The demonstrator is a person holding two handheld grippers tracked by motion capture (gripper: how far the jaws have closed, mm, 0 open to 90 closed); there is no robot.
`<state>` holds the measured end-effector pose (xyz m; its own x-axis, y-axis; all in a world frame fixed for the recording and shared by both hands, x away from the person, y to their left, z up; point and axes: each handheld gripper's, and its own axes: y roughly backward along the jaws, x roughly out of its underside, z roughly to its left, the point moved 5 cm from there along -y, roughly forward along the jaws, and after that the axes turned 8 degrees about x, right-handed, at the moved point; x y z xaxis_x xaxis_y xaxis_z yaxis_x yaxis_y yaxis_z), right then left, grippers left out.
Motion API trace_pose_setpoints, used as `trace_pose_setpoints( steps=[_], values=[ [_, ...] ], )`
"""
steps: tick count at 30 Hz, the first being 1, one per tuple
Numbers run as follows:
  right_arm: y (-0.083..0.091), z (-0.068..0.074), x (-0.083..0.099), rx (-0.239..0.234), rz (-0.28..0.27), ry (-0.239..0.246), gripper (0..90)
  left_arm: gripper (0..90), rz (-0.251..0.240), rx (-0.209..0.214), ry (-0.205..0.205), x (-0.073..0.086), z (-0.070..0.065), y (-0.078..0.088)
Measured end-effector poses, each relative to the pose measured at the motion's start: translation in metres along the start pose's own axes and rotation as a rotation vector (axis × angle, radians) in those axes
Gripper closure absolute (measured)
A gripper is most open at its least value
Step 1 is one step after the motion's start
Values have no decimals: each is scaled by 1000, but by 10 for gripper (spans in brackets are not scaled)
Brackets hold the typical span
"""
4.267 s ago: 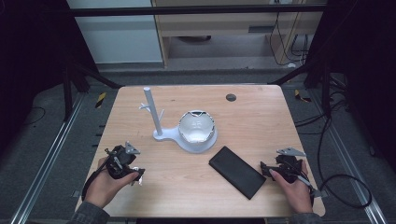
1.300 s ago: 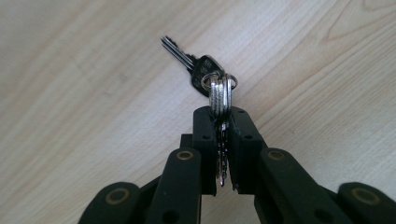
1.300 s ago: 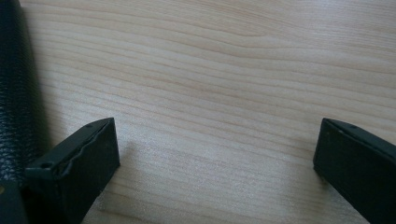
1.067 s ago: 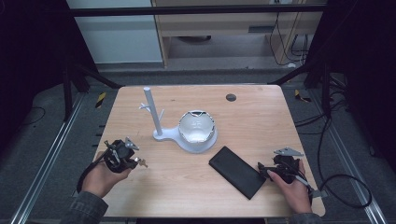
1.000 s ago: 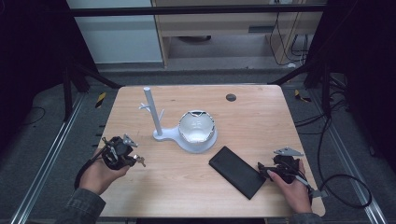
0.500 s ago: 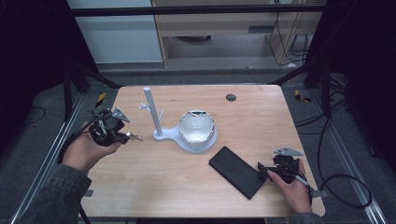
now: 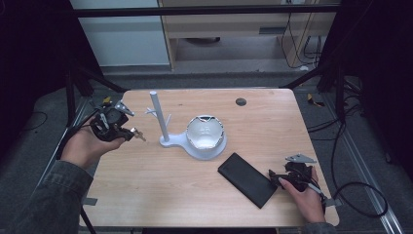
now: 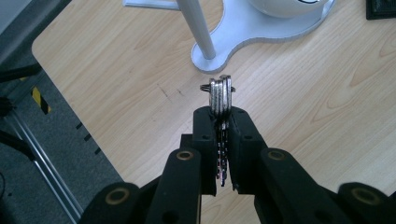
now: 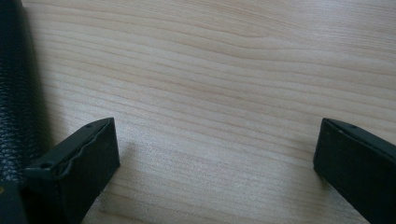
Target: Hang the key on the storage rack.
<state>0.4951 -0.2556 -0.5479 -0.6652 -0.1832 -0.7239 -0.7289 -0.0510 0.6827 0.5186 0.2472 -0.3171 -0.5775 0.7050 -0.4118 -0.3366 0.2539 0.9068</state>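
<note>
My left gripper (image 7: 130, 133) hangs above the table's left edge, shut on a small bunch of keys (image 8: 220, 95); their heads and ring stick out past the jaw tips. Just to its right stands a white stand (image 7: 159, 118) with a thin post and short pegs, its base carrying a white bowl (image 7: 205, 133). The same post (image 8: 196, 27) rises ahead of the keys in the left gripper view. My right gripper (image 7: 275, 179) rests on the table at the near right, jaws wide apart with bare wood between them (image 9: 217, 154). A black leather wallet (image 7: 247, 179) lies right beside it.
The wooden table (image 7: 146, 195) has a dark round hole (image 7: 240, 102) near its far edge. The wallet's grained edge (image 9: 18, 88) lies along the left of the right gripper view. Dark floor, metal rails and cables surround the table.
My left hand has lifted the keys off the near-left of the table and carried them up and away toward the white stand. The right hand has stayed put.
</note>
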Motion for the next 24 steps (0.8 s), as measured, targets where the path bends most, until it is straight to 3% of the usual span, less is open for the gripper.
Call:
trace_pose_setpoints(
  steps=[24],
  values=[
    [0,0,0,-2,-3,0,6,824,6,-25,8,-19,10,16]
  ],
)
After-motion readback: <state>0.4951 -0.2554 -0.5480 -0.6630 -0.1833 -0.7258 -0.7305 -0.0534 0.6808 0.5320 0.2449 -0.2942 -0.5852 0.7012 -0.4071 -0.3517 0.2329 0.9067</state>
